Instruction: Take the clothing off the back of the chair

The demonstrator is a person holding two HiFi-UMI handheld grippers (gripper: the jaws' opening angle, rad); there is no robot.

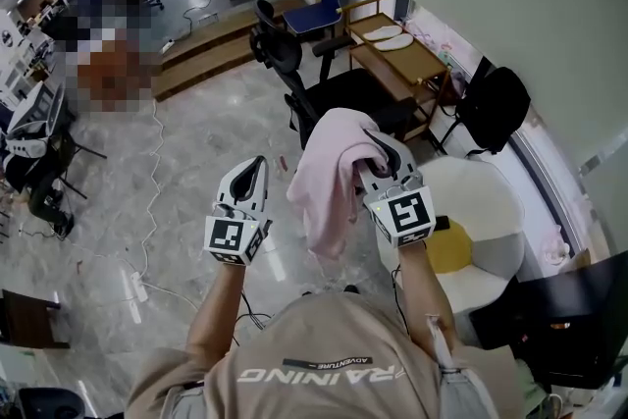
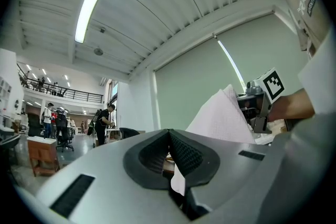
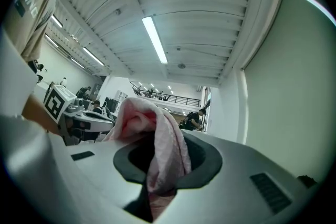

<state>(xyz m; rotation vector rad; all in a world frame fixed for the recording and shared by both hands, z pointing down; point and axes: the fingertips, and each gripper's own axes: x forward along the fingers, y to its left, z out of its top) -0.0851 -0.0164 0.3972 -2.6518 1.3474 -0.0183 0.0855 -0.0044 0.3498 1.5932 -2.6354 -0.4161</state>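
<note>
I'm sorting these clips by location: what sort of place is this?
Probably a large open-plan office or workshop: black swivel office chairs, a pale polished stone-tile floor, and a railed upper gallery under long ceiling strip lights.

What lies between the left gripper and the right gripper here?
The pink garment, hanging from the right gripper, whose jaws are closed on it; the head view shows it beside the left gripper.

Soft pink cloth (image 1: 329, 177), finely textured, sits in your right gripper (image 1: 378, 157) of smooth matt grey plastic; the floor (image 1: 196, 172) is glossy stone.
</note>
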